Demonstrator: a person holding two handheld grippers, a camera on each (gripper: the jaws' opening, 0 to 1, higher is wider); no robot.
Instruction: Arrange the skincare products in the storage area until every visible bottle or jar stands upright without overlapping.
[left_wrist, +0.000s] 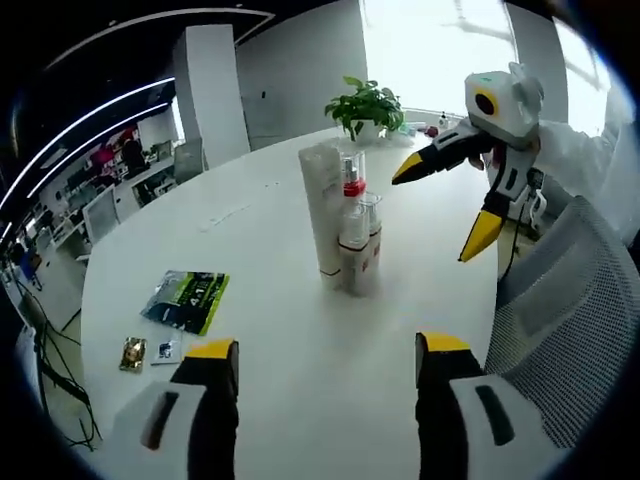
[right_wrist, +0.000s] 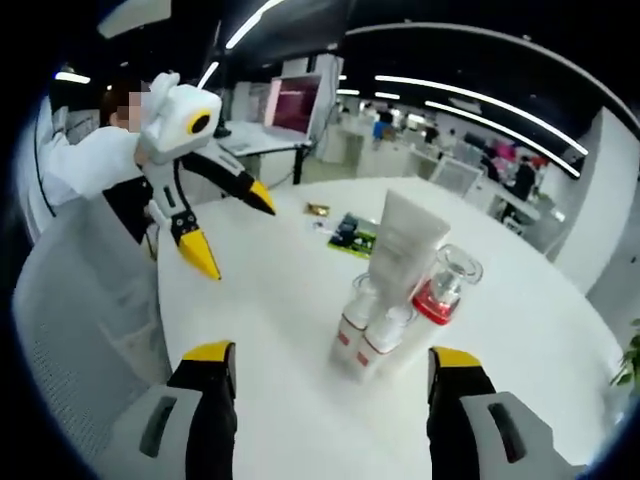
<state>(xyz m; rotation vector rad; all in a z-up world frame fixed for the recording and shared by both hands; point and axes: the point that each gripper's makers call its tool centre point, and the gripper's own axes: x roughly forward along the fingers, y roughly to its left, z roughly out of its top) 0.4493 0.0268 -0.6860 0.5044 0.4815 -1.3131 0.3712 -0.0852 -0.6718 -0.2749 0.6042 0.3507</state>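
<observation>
Both your left claw (left_wrist: 327, 362) and right claw (right_wrist: 333, 370) hang spread and empty, while the skincare bottles (left_wrist: 347, 228) stand clustered upright mid-counter (left_wrist: 260, 330), so check next for overlap.

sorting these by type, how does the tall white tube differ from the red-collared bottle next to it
The tall white tube is opaque, flat and tapering, and stands tallest in the cluster; the red-collared bottle is shorter and rounder. The tube is plain white throughout, while the bottle has a clear cap over a red band. Both stand upright, close together on the white table, and no gripper is touching either.
</observation>
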